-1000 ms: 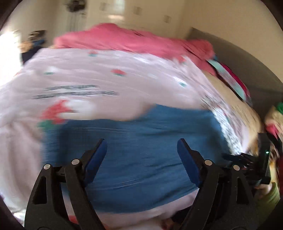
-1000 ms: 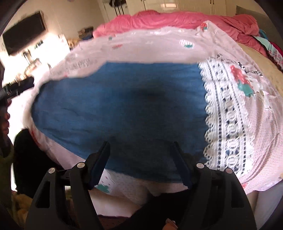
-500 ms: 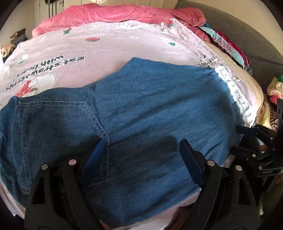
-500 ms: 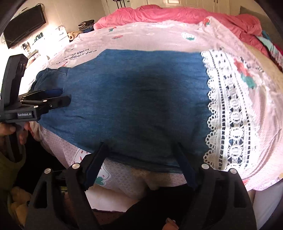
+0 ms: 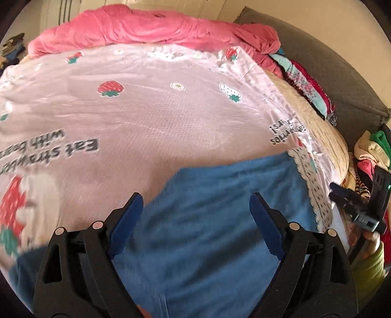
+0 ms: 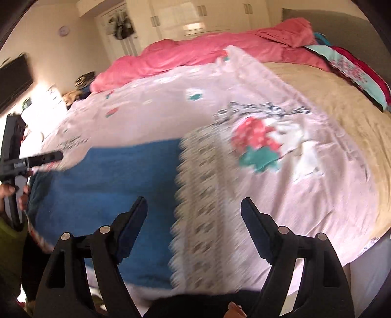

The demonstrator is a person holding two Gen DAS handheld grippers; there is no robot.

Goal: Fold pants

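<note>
Just beyond both grippers' spread fingers (image 5: 127,217), blue pants (image 5: 220,220), ungrasped.

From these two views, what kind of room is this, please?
Most likely a bedroom. The jeans lie on a bed with a strawberry sheet, a pink duvet is bunched at its far side, and closet doors stand behind.
</note>
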